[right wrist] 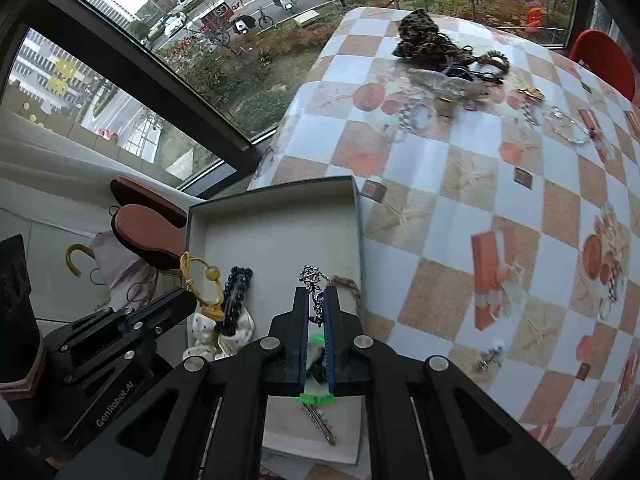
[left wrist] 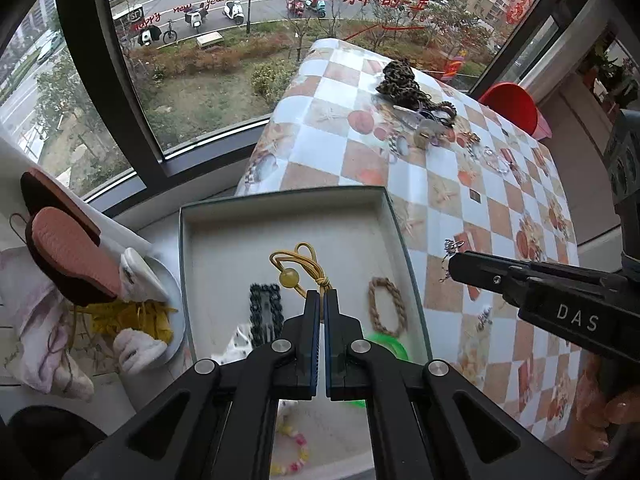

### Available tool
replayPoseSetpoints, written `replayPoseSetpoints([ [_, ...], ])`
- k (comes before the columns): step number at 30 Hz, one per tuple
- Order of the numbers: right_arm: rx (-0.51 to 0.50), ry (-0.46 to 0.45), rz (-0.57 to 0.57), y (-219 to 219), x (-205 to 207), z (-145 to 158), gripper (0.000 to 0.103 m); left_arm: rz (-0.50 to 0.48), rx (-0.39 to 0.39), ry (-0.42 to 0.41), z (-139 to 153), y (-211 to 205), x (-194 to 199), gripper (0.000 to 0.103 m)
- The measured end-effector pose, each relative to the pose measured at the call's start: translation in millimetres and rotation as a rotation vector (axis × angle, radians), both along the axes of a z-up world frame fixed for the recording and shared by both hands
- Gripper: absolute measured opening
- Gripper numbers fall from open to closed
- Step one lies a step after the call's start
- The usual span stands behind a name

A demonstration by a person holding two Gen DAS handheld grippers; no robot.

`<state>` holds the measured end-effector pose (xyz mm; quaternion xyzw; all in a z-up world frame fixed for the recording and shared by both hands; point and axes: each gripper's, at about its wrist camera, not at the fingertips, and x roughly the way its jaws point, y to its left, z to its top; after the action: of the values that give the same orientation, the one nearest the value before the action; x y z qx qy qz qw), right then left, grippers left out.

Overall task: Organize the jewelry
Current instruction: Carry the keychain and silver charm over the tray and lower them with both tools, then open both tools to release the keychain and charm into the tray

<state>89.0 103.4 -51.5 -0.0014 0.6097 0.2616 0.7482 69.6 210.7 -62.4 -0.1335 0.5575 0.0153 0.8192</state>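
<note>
An open grey box sits at the table's near left edge. It holds a yellow cord with a bead, a black beaded clip, a braided brown ring and a green bangle. My left gripper is shut and empty above the box, beside the yellow cord. My right gripper is shut on a silver chain ornament over the box's right side; in the left wrist view the right gripper holds it by the box's right wall.
A heap of jewelry with a leopard scrunchie, a watch and a clear bracelet lies at the far side of the checkered tablecloth. A small silver piece lies nearer. A red chair stands behind.
</note>
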Motion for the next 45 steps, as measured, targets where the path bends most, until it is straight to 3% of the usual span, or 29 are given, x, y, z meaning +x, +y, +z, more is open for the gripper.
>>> replayPoseSetpoints([
  [21, 0.017, 0.095, -0.029, 31.0, 52.9, -57.8, 0.007, 0.016, 0.043, 0.068, -63.3, 20.1, 54.9, 0.005],
  [32, -0.003, 0.149, -0.021, 46.6, 59.3, -91.2, 0.007, 0.008, 0.094, 0.113, -91.0, 19.8, 61.8, 0.005],
  [45, -0.017, 0.18, -0.032, 46.3, 59.5, -106.1, 0.008, 0.01, 0.117, 0.152, -97.9, 19.1, 63.5, 0.005],
])
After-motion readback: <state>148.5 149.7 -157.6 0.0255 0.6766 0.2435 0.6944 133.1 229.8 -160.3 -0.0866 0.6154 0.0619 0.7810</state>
